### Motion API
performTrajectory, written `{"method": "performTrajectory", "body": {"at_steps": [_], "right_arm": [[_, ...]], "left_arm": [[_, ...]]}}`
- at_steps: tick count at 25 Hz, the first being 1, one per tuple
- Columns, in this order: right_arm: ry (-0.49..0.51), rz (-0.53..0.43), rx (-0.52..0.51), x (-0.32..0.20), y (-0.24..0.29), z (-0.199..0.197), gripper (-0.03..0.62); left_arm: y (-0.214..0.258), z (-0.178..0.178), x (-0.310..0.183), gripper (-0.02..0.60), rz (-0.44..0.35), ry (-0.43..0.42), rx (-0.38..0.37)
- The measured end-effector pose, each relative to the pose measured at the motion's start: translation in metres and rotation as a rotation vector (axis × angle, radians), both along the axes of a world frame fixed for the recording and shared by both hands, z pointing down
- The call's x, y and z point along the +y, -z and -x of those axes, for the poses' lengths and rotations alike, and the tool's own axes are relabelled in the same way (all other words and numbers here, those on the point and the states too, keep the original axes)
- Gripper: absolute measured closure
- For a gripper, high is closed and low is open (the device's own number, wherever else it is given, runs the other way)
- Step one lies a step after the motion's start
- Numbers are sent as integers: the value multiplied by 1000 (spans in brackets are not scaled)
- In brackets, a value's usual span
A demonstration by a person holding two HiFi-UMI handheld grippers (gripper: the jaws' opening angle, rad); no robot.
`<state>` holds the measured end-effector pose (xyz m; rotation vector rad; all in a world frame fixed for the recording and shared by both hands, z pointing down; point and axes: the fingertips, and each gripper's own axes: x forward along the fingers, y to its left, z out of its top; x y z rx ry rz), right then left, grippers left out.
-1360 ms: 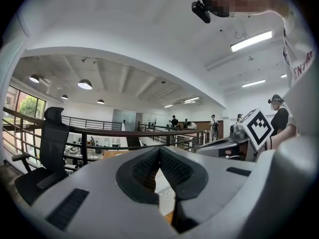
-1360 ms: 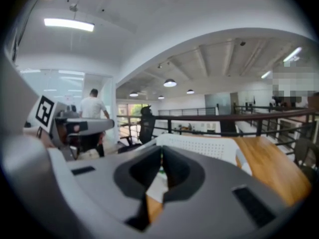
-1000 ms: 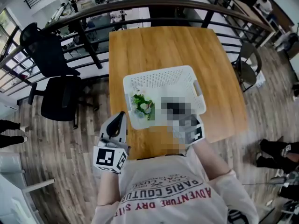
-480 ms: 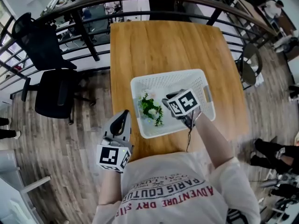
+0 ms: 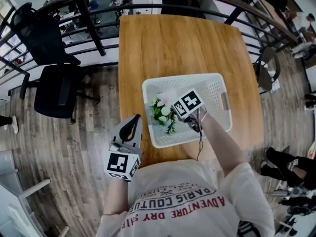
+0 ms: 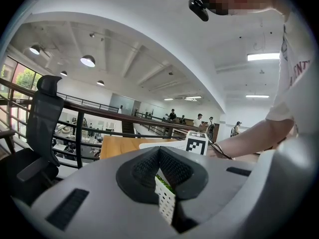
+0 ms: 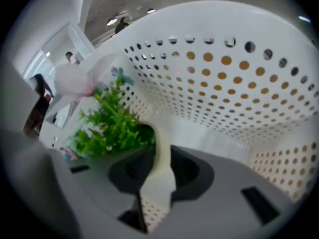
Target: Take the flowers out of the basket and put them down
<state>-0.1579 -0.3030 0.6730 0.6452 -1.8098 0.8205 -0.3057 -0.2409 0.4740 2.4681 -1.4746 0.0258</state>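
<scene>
Rectangular honey-coloured wooden table (image 5: 177, 48): smooth, straight grain, lying under the basket and running well past its far side.
Curved dark metal railing (image 5: 89, 21): beyond the basket.
Black mesh-backed office chairs (image 5: 54, 90): well to the basket's left.
White rectangular plastic basket (image 5: 217, 90): walls pierced with rows of round holes, slotted handle in its right end.
Person's bare forearm (image 5: 219, 144): crossing the basket's near rim.
Artificial flowers with green plastic foliage and pale pink blooms (image 5: 163, 116): lying inside the basket against its left wall.
Right gripper (image 7: 160, 153): grey, inside the basket. Jaws covered by its marker cube in the head view. Shown only in the right gripper view: jaws apart and opening, nothing but basket floor between them, foliage just beside the left jaw.
Left gripper (image 5: 133, 122): outside the basket, near its near-left corner. Seen in the left gripper view: ribbed dark pads (image 6: 142, 168) met at the tips, nothing gripped, basket corner visible past them.
</scene>
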Motion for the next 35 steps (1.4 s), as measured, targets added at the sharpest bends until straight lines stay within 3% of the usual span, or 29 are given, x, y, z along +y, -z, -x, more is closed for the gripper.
{"method": "performTrajectory", "body": {"at_steps": [7, 8, 18, 28, 35], "right_arm": [[-5, 55, 46, 6, -23, 4, 484], [-8, 64, 46, 7, -25, 4, 507], [-85, 65, 7, 5, -20, 5, 519], [-11, -112, -28, -6, 50, -6, 522], [12, -282, -129, -7, 127, -38, 522]], "left_arm": [[-10, 5, -4, 555, 19, 1, -6], [-11, 4, -4, 555, 21, -1, -7], [-1, 14, -10, 555, 14, 7, -18], [23, -1, 1, 555, -14, 6, -56], [58, -52, 12, 555, -63, 10, -86]]}}
